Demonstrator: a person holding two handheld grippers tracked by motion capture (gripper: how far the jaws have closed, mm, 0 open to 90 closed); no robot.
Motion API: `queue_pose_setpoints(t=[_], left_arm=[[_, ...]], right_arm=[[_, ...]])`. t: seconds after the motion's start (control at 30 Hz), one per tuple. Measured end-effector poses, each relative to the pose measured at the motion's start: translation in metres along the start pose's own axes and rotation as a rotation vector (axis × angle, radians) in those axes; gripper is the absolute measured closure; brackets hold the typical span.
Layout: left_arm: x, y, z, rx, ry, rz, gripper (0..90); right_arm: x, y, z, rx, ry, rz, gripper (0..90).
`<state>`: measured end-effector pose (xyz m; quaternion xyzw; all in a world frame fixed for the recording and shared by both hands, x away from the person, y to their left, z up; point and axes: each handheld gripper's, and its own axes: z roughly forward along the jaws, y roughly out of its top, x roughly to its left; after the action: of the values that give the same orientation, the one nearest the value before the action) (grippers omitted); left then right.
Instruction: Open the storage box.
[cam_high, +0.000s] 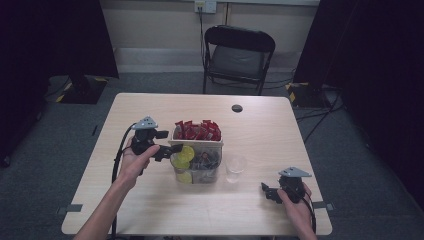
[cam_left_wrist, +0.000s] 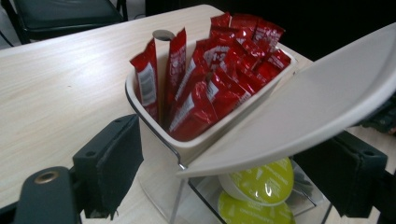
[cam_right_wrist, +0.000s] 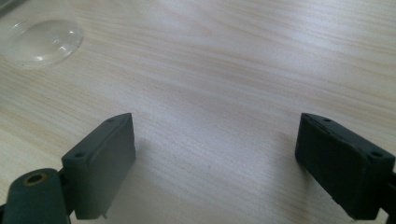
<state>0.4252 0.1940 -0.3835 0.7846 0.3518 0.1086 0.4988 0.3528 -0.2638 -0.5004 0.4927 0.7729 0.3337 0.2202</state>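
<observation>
The container (cam_high: 197, 155) sits at the centre of the high view, red packets (cam_high: 196, 130) in its rear compartment, green pods (cam_left_wrist: 257, 182) in the clear front part. The left tool (cam_high: 170, 148) is held at the container's left side, jaws spread wide and gripping nothing; in the left gripper view the raised lid (cam_left_wrist: 303, 112) slants across from lower centre to upper right, between the jaws. The right tool (cam_high: 265, 191) rests at lower right, open and empty, well apart, beyond the glass (cam_high: 235, 167). The left tool is judged nearer, the lid's edge lying directly ahead of it
</observation>
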Motion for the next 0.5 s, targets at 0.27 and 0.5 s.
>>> queue_pose_setpoints(t=[0.27,0.5], left_arm=[[0.0028,-0.0009,0.0016,-0.005,0.000,-0.012,15.6],[0.0055,-0.0016,0.0039,-0.006,0.021,-0.028,16.1]], right_arm=[[0.0000,0.0000,0.0000,0.000,0.000,0.000,11.5],[-0.0001,0.0000,0.0001,-0.001,0.001,-0.001,11.5]])
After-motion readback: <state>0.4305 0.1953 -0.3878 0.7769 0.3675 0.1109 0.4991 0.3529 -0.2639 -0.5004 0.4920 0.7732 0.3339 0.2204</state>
